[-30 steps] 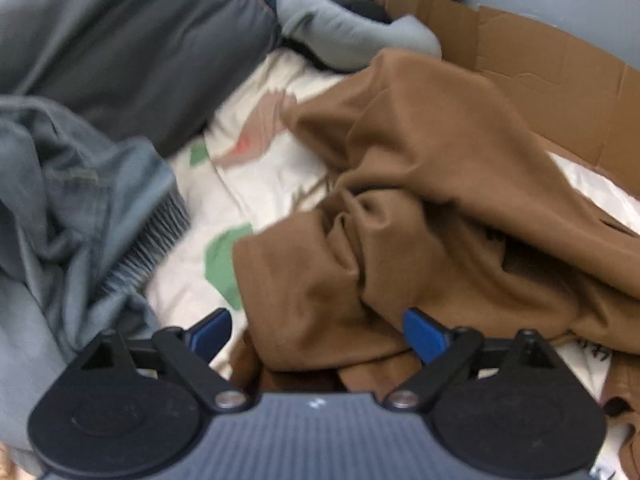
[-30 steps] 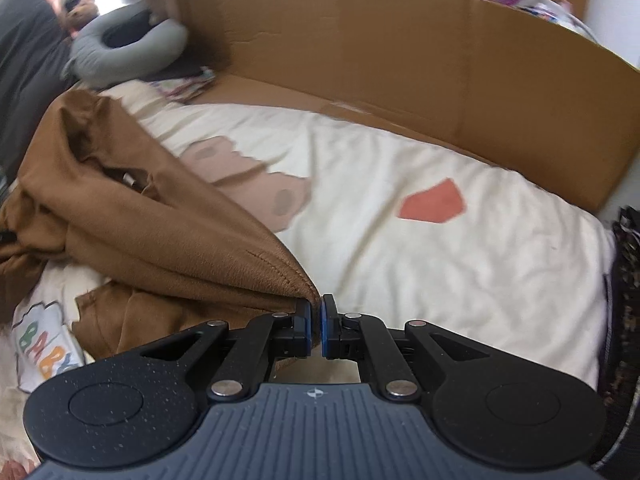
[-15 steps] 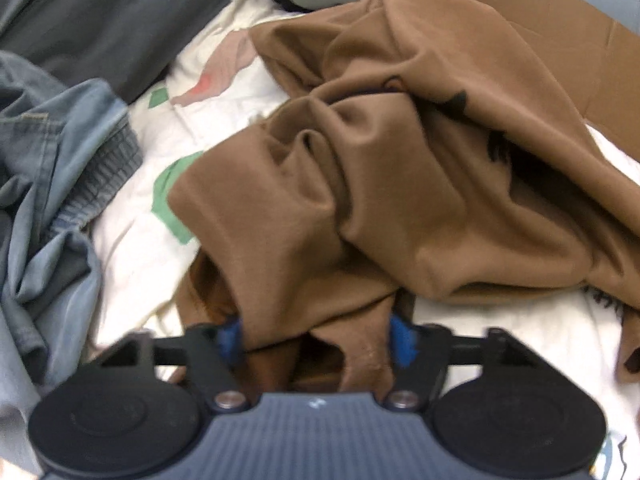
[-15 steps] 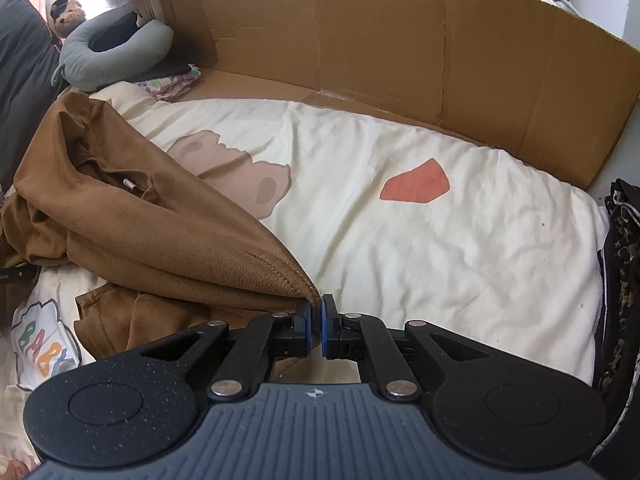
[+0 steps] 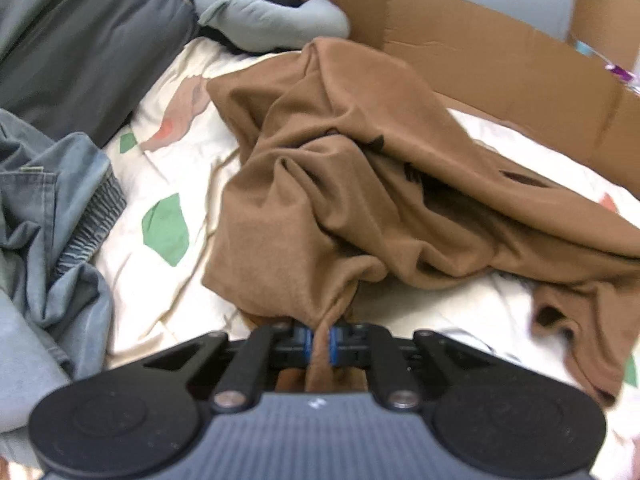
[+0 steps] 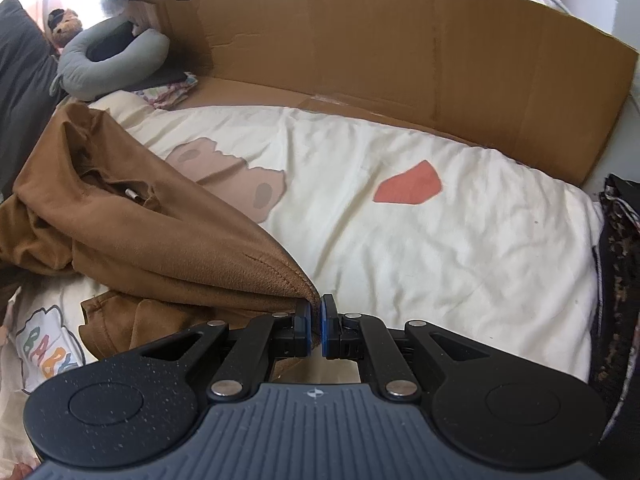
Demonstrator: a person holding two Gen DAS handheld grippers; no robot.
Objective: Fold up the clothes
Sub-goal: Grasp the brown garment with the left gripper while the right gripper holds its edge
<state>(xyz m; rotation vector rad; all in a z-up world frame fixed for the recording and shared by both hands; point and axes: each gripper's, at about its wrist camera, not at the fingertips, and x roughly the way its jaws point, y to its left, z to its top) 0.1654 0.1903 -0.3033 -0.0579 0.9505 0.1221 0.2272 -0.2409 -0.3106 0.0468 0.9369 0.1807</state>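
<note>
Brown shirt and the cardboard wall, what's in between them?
In the right wrist view, only bare cream blanket lies between the brown shirt and the cardboard wall.

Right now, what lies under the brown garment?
The brown garment rests on a cream patterned bedsheet; whatever lies beneath its bunched middle is covered.

Garment [image 5: 360,184] on bed [image 6: 440,240], jeans [image 5: 48,208] left, cardboard [image 6: 400,60] behind.
</note>
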